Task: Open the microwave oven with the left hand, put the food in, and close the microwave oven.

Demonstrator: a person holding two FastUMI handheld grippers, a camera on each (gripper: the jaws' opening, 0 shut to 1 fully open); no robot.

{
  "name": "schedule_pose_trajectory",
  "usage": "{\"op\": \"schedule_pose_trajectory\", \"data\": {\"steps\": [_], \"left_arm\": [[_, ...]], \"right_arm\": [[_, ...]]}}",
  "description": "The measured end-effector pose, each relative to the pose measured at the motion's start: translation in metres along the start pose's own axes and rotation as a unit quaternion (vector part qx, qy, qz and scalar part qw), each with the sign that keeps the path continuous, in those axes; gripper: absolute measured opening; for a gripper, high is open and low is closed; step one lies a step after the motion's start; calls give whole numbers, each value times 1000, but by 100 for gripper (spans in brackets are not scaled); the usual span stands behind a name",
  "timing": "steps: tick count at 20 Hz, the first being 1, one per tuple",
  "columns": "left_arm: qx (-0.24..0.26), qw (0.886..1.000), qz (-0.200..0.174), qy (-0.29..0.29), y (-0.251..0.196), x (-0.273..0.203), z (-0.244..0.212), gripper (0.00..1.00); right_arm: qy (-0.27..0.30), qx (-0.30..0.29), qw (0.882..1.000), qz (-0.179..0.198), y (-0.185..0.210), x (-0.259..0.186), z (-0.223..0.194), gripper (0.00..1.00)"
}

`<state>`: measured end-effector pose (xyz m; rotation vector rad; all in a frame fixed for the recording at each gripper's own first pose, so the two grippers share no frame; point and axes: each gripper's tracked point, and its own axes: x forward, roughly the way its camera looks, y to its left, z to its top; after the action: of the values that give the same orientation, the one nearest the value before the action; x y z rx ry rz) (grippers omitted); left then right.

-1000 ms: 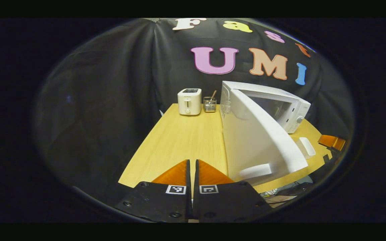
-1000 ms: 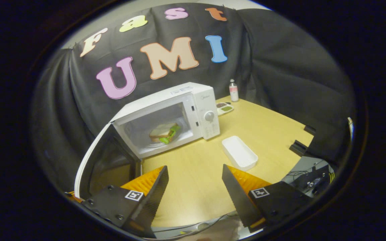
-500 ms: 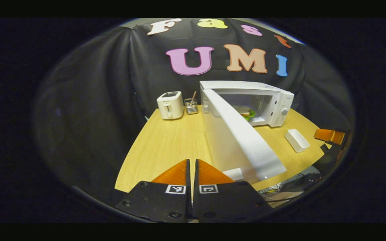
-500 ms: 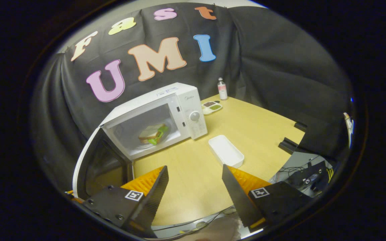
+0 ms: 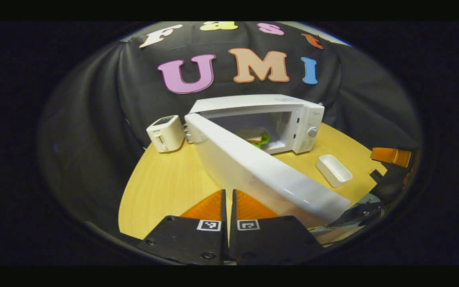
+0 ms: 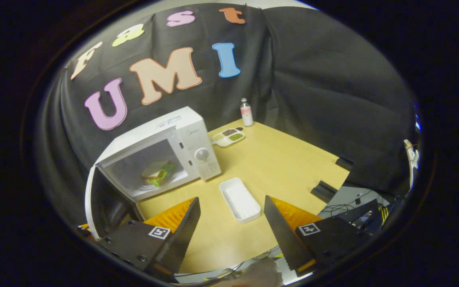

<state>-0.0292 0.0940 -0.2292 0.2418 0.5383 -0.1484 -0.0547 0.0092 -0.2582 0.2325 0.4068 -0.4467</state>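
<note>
In the left gripper view we see a white toaster (image 5: pixel 165 133) at 10 o'clock, our left gripper (image 5: pixel 228 199) pressed closed on nothing, microwave door (image 5: pixel 261 171) swung wide, sandwich (image 5: pixel 255 137) inside the microwave (image 5: pixel 261 104), in the right gripper view our right gripper (image 6: pixel 231 217) spread apart, white tray (image 6: pixel 239 199) at 12 o'clock, bottle (image 6: pixel 246 112) beyond.

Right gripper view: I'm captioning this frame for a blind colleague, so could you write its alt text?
A white microwave stands on a wooden table with its door open and a sandwich inside. The open right gripper hovers near an empty white tray; farther back are a divided dish and a bottle.
</note>
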Motion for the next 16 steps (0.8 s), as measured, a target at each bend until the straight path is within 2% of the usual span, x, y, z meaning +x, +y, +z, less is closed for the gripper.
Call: {"op": "schedule_pose_trajectory", "data": {"steps": [7,8,9,10,12,13,14,15,16], "left_arm": [[-31,999,9,6,-41,33,24,0],[-35,999,10,5,-46,37,27,0],[-38,999,13,4,-51,41,31,1],[-40,999,16,3,-55,45,34,0],[-38,999,24,0,-61,54,42,1],[-38,999,27,-2,-64,56,47,0],[-41,999,28,-5,-68,59,52,0],[-45,999,27,-8,-72,63,54,0],[-49,998,27,-10,-75,68,58,0]], "right_arm": [[-25,-3,1000,6,-40,30,45,100],[-27,-5,1000,11,-43,35,50,91],[-31,-7,999,15,-47,39,56,91],[-35,-9,999,19,-50,42,62,100],[-47,-6,998,30,-57,53,72,100],[-51,-4,998,36,-58,60,76,92],[-52,-5,998,40,-61,64,80,92],[-53,-5,998,43,-65,69,83,100],[-53,-7,997,49,-66,72,86,100]]}}
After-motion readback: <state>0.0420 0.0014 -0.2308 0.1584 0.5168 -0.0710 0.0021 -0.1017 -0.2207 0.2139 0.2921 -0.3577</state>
